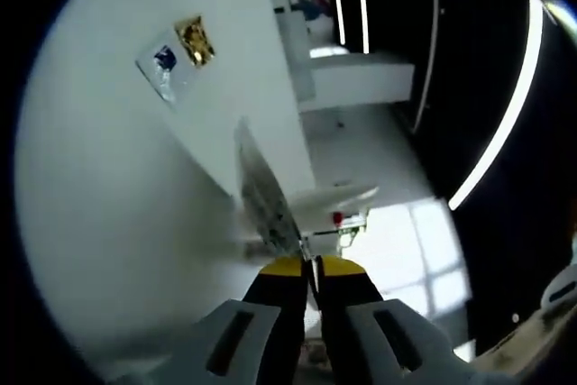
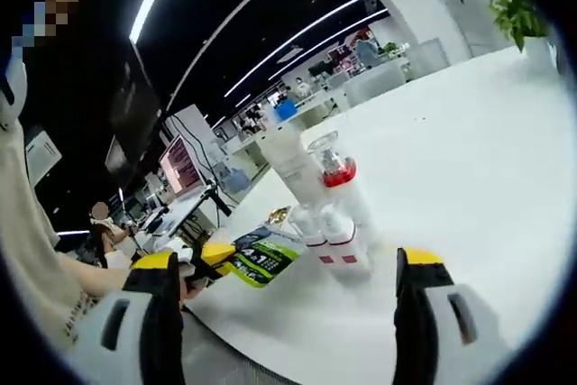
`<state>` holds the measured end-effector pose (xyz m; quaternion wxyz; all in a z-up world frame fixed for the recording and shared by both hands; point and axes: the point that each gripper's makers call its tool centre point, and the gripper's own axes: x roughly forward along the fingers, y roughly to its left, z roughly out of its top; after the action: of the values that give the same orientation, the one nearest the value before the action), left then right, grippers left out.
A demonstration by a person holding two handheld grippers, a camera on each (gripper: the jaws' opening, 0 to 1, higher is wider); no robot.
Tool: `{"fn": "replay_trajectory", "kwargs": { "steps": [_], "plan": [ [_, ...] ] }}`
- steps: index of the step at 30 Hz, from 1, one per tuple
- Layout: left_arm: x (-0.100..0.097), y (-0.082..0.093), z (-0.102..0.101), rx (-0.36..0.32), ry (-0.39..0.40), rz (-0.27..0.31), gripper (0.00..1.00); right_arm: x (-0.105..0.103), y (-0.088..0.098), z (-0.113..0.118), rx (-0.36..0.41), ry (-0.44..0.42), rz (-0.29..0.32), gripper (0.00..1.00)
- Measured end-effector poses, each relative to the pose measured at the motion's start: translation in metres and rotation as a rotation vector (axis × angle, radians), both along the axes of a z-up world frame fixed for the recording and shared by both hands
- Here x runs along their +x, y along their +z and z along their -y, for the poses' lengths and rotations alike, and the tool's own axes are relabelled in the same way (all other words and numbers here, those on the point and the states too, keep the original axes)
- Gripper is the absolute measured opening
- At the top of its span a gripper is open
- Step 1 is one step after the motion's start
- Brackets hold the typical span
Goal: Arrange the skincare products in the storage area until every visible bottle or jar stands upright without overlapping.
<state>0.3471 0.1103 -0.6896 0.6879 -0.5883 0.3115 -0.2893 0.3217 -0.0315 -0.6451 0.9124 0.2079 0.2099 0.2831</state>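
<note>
My left gripper is shut on a flat green and yellow packet, which I see nearly edge-on rising from the yellow tips. In the right gripper view the same packet hangs low over the white table, held by the left gripper coming in from the left. Just right of it stand two small white bottles with red labels. Behind them are a bottle with a red band and clear cap and a tall clear bottle. My right gripper is open, its jaws wide on either side of this group.
Two small sachets lie farther out on the table. A potted plant stands at the table's far corner. Beyond the table edge are desks with monitors and a seated person. A person's light sleeve is close on the left.
</note>
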Motion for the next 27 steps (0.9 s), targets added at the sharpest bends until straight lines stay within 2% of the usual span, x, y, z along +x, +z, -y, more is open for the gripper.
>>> {"fn": "replay_trajectory", "kwargs": {
  "steps": [10,20,27],
  "plan": [
    [0.0,-0.02,0.003,0.044,-0.008,-0.033,0.0,-0.005,-0.008,0.006,-0.101,0.016,0.003,1.0],
    [0.001,-0.041,0.003,0.096,-0.01,-0.068,0.0,-0.004,-0.014,0.015,-0.11,-0.014,-0.011,1.0],
    [-0.002,-0.059,-0.001,0.199,-0.037,-0.077,0.0,-0.004,-0.015,0.015,-0.108,-0.019,-0.018,1.0]
  ]
}}
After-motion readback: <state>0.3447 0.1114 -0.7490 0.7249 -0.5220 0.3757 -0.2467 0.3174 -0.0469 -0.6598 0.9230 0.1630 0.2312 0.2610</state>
